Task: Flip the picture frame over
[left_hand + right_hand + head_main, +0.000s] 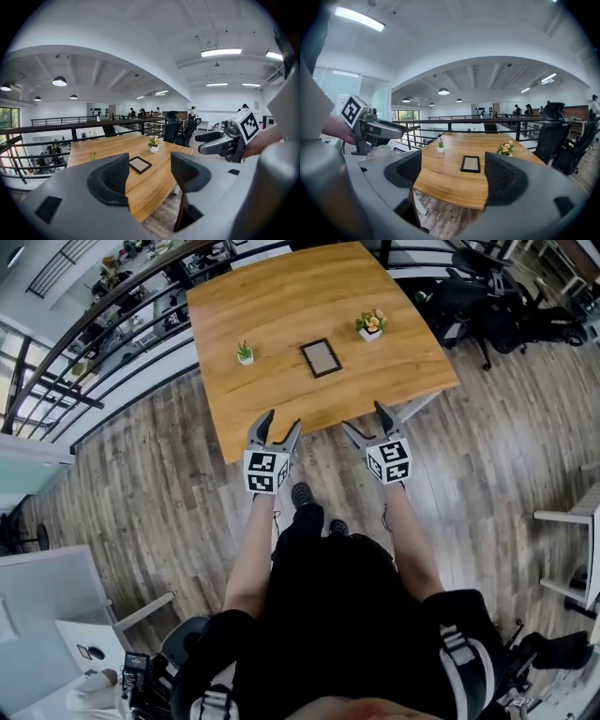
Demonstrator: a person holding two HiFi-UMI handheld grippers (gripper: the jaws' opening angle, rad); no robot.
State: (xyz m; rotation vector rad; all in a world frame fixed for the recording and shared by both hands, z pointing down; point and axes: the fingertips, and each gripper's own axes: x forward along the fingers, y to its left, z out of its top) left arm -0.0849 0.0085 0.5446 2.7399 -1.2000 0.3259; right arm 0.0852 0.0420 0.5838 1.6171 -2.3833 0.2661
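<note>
A small dark picture frame (321, 357) lies flat on the wooden table (281, 306), near its middle; the frame (140, 164) shows between the jaws in the left gripper view, and the frame (470, 163) also shows in the right gripper view. My left gripper (277, 429) is open with nothing in it, held short of the table's near edge. My right gripper (366, 423) is open and empty too, at the same edge. Both are well short of the frame.
A small green plant in a white pot (245, 353) stands left of the frame, and a pot of flowers (371, 325) stands to its right. A black railing (103, 362) runs along the table's left. Office chairs (497, 310) stand at the right. Wooden floor lies below me.
</note>
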